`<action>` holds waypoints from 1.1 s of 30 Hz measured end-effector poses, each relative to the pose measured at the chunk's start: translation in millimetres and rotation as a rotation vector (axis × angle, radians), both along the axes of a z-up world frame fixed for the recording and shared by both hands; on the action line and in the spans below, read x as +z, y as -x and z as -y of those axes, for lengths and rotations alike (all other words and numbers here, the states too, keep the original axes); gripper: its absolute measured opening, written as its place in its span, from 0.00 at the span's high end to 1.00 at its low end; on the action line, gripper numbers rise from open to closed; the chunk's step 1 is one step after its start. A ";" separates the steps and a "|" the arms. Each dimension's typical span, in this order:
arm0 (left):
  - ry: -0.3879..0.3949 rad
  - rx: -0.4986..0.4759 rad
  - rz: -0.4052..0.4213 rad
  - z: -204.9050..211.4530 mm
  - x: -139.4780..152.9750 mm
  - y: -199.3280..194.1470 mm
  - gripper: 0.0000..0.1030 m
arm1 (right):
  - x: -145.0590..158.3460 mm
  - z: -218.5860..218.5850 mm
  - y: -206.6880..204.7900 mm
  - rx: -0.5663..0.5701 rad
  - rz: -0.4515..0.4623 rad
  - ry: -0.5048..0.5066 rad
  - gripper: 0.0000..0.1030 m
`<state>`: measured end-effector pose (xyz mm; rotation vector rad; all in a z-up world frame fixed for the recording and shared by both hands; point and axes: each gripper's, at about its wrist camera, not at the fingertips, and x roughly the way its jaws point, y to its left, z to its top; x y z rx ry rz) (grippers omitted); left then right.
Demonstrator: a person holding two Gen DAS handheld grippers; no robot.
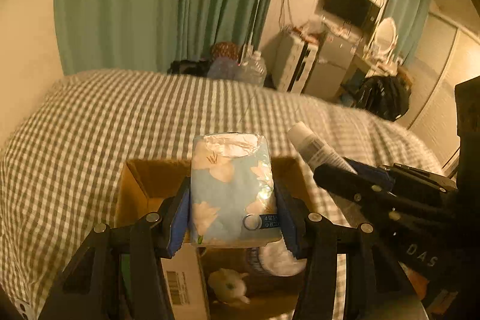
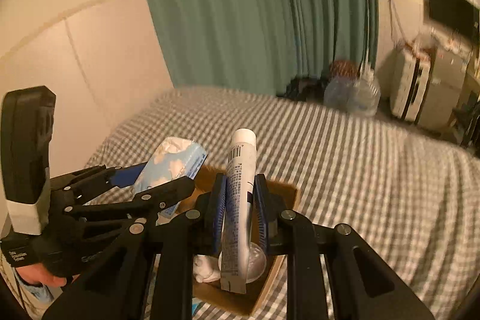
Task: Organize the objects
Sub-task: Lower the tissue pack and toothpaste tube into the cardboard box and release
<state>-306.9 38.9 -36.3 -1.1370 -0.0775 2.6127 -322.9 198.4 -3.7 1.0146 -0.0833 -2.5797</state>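
1. Left wrist view: the left gripper (image 1: 232,209) has its fingers (image 1: 180,215) clamped on the two long sides of a soft tissue pack (image 1: 231,188) printed with pale flowers on blue. The pack stands up between them, its torn top pointing away from the camera.

2. Right wrist view: the right gripper (image 2: 240,209) has its fingers (image 2: 219,209) drawn narrow around a white tube (image 2: 240,185), cap end up and crimped end down. Both blue pads press on the tube's sides.

3. Both loads hang above an open cardboard box (image 1: 141,185) that sits on the checked bed (image 1: 90,125), toward the bed's near edge. The tissue pack is over the box's middle; the tube is above it too, just beside the pack, toward the box's right wall.

4. Inside the box already lie a small white toy-like thing (image 1: 228,285) and a round lidded container (image 1: 276,260); what they are exactly is hard to tell.

5. Step in hand, as I judge it: carrying two items to the box for packing. Neither has been let go, and both sit clear of the box floor.

6. Next move likely calls for lowering each item into a free patch of the box, then widening the fingers. The pack is bulky and soft, so it should go flat or against a wall. The tube is slim and may tip or roll once released; laying it along a wall would suit it.

7. The two grippers are near each other, so they should descend without knocking together.
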 end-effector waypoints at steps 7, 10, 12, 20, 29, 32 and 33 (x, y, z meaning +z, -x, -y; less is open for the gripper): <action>0.037 -0.007 0.072 -3.1 -37.3 15.1 0.48 | -66.1 3.4 25.3 0.021 0.125 0.013 0.82; 0.031 0.002 0.071 -3.1 -37.5 14.1 0.46 | -76.4 -2.2 36.9 0.017 0.141 0.013 0.80; 0.029 0.008 0.059 -2.5 -30.8 10.0 0.41 | -73.3 -5.8 35.7 0.002 0.135 0.038 0.78; 0.019 0.057 -0.081 9.1 35.3 -28.5 0.09 | -15.2 -18.7 -3.1 -0.045 0.002 0.070 0.44; 0.013 0.045 -0.263 22.5 110.9 -115.1 0.00 | 65.1 -24.3 -86.5 -0.147 -0.134 -0.043 0.11; 0.040 0.048 -0.300 27.6 124.2 -141.9 0.00 | 84.5 -27.1 -116.3 -0.197 -0.172 -0.083 0.06; 0.049 0.047 -0.312 31.5 125.9 -152.5 0.00 | 91.3 -25.1 -130.9 -0.211 -0.186 -0.095 0.04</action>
